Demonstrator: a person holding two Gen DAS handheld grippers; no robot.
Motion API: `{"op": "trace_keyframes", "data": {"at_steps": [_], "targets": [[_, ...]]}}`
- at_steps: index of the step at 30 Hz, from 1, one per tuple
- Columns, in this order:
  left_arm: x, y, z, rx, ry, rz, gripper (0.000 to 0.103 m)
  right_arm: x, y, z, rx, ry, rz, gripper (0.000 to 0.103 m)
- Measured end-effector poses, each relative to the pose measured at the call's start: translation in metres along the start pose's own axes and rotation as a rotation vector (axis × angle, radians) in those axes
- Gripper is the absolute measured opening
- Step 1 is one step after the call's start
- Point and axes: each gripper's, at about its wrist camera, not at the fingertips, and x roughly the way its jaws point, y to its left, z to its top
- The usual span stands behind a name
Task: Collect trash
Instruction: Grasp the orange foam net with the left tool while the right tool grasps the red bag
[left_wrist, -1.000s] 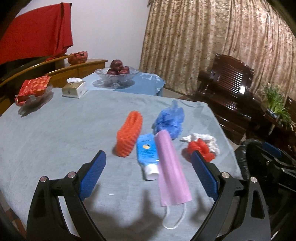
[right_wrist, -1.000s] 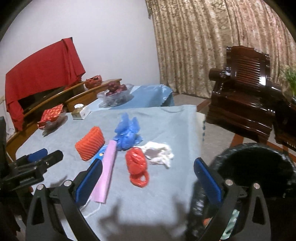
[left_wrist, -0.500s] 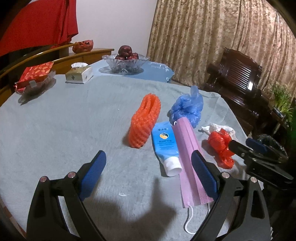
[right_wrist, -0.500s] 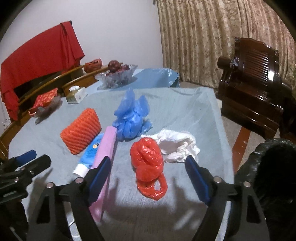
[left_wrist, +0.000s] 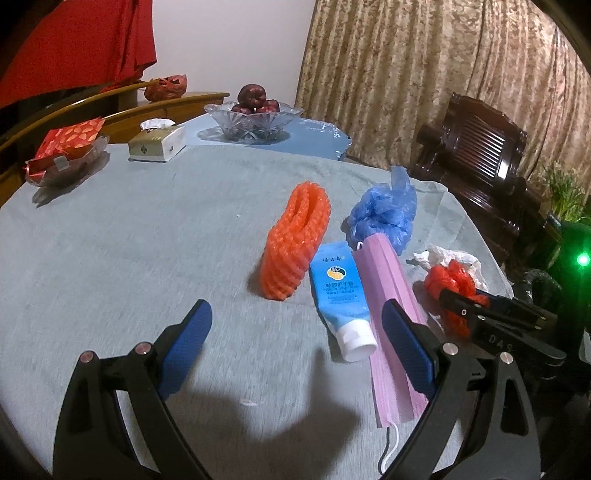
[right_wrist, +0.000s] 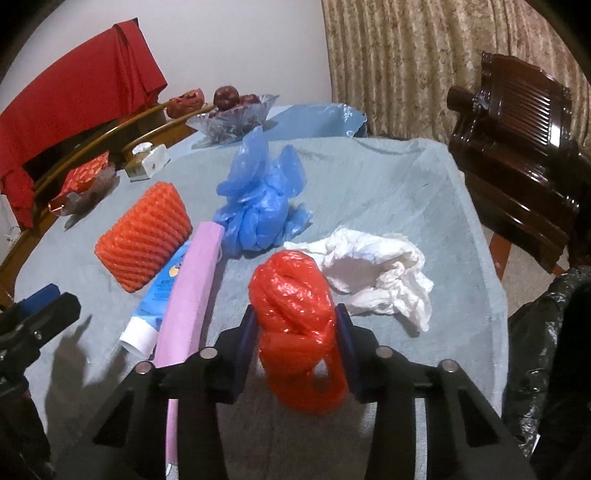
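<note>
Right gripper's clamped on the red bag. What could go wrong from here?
1. The right gripper pinches only the middle of the crumpled red plastic bag; the thin film may slip out on lifting.
2. The crumpled white tissue touches the bag and may drag along.
3. The bag's hanging loop could catch the rim of the black-lined trash bin.

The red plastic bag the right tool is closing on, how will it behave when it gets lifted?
The red plastic bag looks like thin crumpled film, so it is probably very light and floppy. It will likely squash between the right tool's pads, and its loose loop may dangle. The glossy surface could slip somewhat.
</note>
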Motion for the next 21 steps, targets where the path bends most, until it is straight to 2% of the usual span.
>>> {"op": "trace_keyframes", "data": {"at_steps": [6, 14, 18, 20, 21], "targets": [[0.009, -0.003, 0.008, 0.016, -0.008, 0.005, 0.09, -0.016, 0.002, 0.008, -0.007, -0.052, 0.024, 0.038], [0.037, 0.0, 0.033, 0.024, -0.024, 0.02, 0.09, -0.016, 0.001, 0.023, -0.001, -0.071, 0.034, 0.038], [0.054, -0.001, 0.038, 0.021, 0.004, 0.011, 0.08, -0.014, 0.0, 0.025, -0.003, -0.07, 0.038, 0.038], [0.062, 0.0, 0.039, 0.011, 0.023, 0.003, 0.071, -0.012, 0.001, 0.027, -0.004, -0.068, 0.041, 0.038], [0.065, 0.002, 0.039, 0.007, 0.031, -0.004, 0.06, -0.011, 0.001, 0.028, -0.004, -0.067, 0.041, 0.038]]}}
